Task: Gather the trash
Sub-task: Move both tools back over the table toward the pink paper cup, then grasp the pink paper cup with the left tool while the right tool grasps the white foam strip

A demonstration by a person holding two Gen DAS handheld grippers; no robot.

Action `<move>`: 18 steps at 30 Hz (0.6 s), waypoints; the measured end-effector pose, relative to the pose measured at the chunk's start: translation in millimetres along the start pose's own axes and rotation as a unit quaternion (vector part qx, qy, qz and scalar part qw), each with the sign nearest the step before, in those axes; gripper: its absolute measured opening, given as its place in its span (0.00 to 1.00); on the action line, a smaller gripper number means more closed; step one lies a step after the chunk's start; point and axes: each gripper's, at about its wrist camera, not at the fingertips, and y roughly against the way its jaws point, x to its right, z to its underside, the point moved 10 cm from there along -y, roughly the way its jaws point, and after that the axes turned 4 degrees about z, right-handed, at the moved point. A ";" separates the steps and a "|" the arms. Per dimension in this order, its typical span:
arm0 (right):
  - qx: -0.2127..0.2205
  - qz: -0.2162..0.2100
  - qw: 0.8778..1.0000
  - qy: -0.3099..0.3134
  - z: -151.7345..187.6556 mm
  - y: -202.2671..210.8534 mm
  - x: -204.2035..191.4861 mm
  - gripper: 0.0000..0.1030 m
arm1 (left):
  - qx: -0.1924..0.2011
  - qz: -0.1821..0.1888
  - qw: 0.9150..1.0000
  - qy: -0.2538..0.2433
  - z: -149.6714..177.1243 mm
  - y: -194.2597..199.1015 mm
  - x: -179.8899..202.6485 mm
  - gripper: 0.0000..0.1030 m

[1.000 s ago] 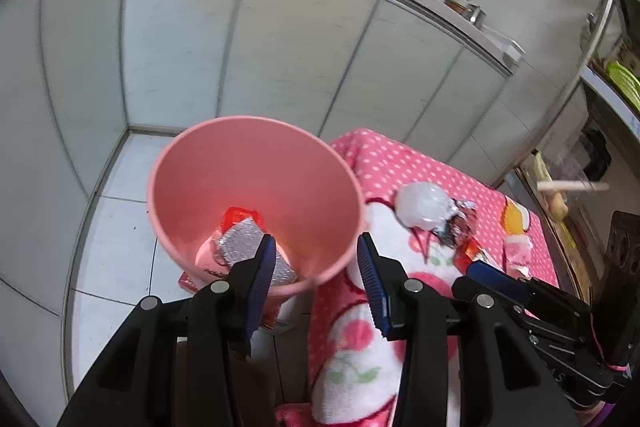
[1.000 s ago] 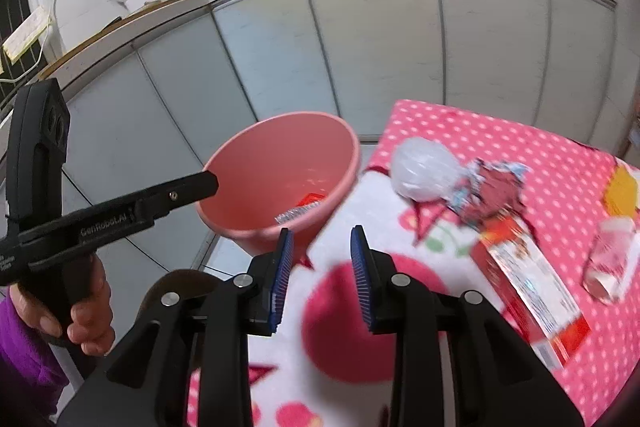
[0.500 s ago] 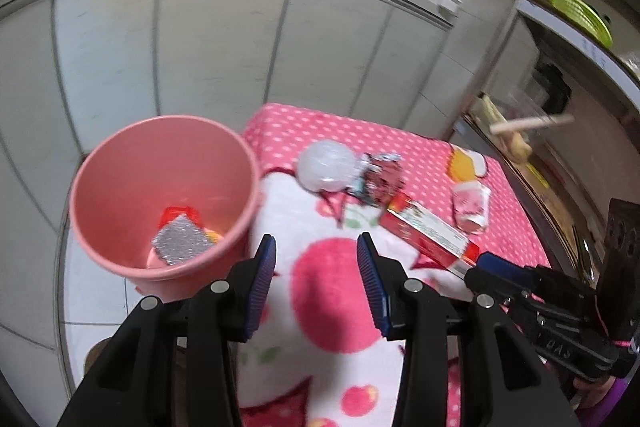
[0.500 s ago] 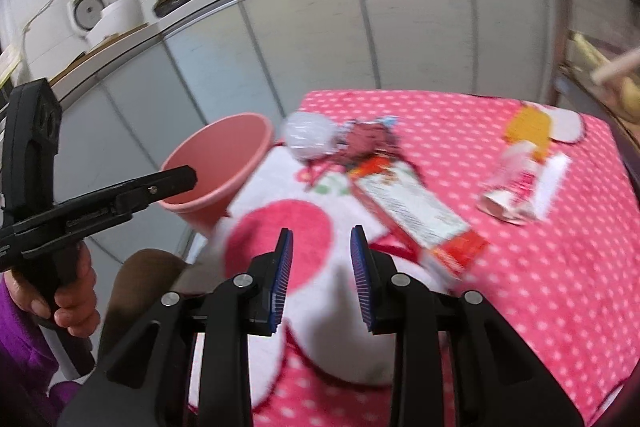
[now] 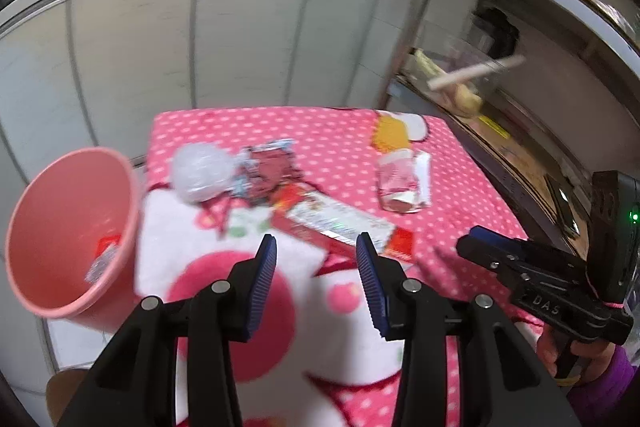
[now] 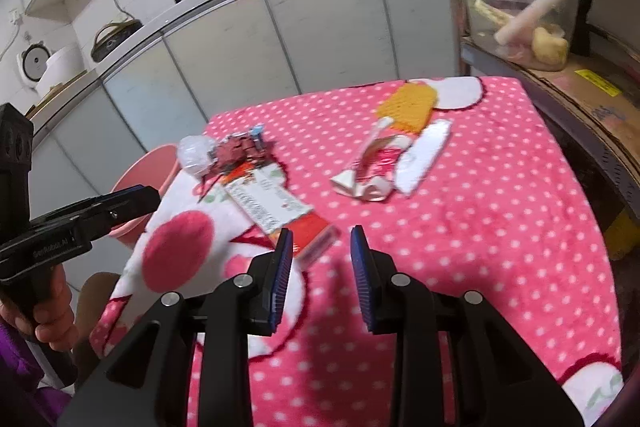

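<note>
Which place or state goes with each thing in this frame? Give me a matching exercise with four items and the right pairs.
Things:
1. round pink plastic bin
2. crumpled clear plastic ball
3. long red and white carton
4. left gripper

Places or states:
A. lies flat on the blanket just ahead of both grippers
B. jaws apart, nothing between them
C. stands off the blanket's left edge with scraps inside
D. rests on the blanket beside a dark red crumpled wrapper

Pairs: 1-C, 2-D, 3-A, 4-B

Pink bin [image 5: 60,243], pink white-dotted cloth [image 6: 500,227]
</note>
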 end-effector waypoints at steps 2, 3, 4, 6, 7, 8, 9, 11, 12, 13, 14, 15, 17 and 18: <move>0.001 0.004 1.000 -0.004 0.3 -1.1 7.2 0.29 | -0.007 0.013 1.000 -0.010 -4.3 -10.7 13.9 0.39; 0.000 0.006 1.000 -0.007 0.5 -1.9 11.2 0.29 | -0.008 0.017 1.000 -0.015 -6.4 -15.0 19.6 0.39; 0.000 0.006 1.000 -0.010 0.4 -2.6 14.8 0.29 | -0.011 0.022 0.999 -0.022 -8.7 -22.2 28.1 0.39; 0.000 0.009 1.000 -0.018 0.4 -3.8 23.0 0.29 | -0.018 0.031 0.999 -0.030 -11.2 -32.6 40.4 0.39; 0.000 0.011 1.000 -0.021 0.4 -3.9 25.6 0.29 | -0.021 0.039 0.998 -0.036 -13.2 -40.1 49.7 0.39; 0.000 0.012 1.000 -0.025 0.7 -4.4 30.1 0.29 | -0.022 0.041 0.998 -0.042 -14.3 -45.5 55.1 0.39; 0.000 0.013 1.000 -0.028 0.5 -5.4 33.3 0.29 | -0.024 0.042 0.998 -0.047 -15.6 -50.6 59.2 0.39; -0.002 0.016 0.999 -0.035 1.0 -7.1 40.0 0.29 | -0.029 0.044 0.997 -0.055 -18.2 -64.8 68.7 0.39; -0.002 0.017 0.999 -0.036 1.2 -8.0 42.7 0.29 | -0.033 0.042 0.997 -0.056 -19.1 -73.3 72.1 0.39; -0.002 0.018 0.999 -0.038 1.3 -8.8 45.2 0.29 | -0.037 0.042 0.997 -0.056 -20.0 -80.5 74.9 0.39; -0.003 0.019 0.999 -0.040 1.2 -9.5 47.9 0.29 | -0.040 0.043 0.997 -0.057 -21.3 -87.5 77.9 0.39; -0.003 0.020 0.999 -0.042 1.1 -10.0 49.7 0.29 | -0.043 0.041 0.997 -0.057 -22.0 -93.7 78.9 0.39; -0.002 0.021 0.999 -0.044 0.5 -11.0 53.3 0.29 | -0.045 0.035 0.997 -0.057 -23.9 -105.0 80.4 0.39; -0.002 0.022 0.999 -0.045 0.0 -11.7 54.9 0.29 | -0.046 0.034 0.997 -0.057 -24.6 -108.9 80.8 0.39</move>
